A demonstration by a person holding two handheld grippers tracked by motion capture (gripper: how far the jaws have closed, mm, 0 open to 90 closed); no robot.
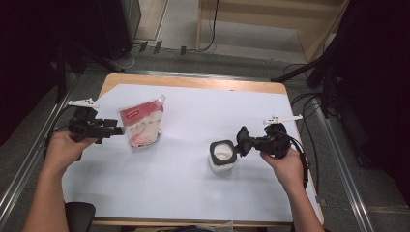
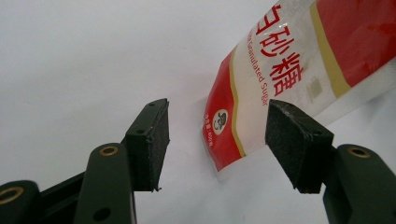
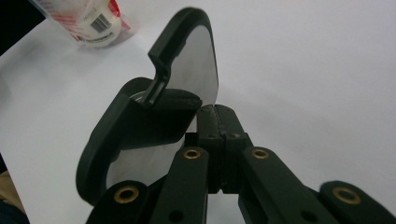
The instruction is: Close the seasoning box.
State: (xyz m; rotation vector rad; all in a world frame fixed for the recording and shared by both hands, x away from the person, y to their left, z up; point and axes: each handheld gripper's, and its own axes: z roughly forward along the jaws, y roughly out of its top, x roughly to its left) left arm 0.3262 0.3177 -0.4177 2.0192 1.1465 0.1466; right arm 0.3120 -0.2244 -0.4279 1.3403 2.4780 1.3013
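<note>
A red and white sugar bag (image 1: 141, 123) stands on the white sheet at the left. My left gripper (image 1: 118, 130) points at its left side, open. In the left gripper view the bag's lower corner (image 2: 224, 140) lies just beyond the gap of the left gripper (image 2: 219, 109), untouched by the pads. A white jar (image 1: 221, 163) with a black rim stands at the right, its flip lid (image 1: 241, 139) raised. My right gripper (image 1: 247, 142) is shut, its tips against that lid. In the right gripper view the right gripper (image 3: 217, 109) meets the lid flap (image 3: 196, 60) at its lower edge.
The white sheet (image 1: 193, 193) covers most of a wooden table (image 1: 193, 83). Metal rails run along both sides of the table. Cables (image 1: 309, 150) trail off the right edge. Dark stands and gear crowd the floor behind and beside the table.
</note>
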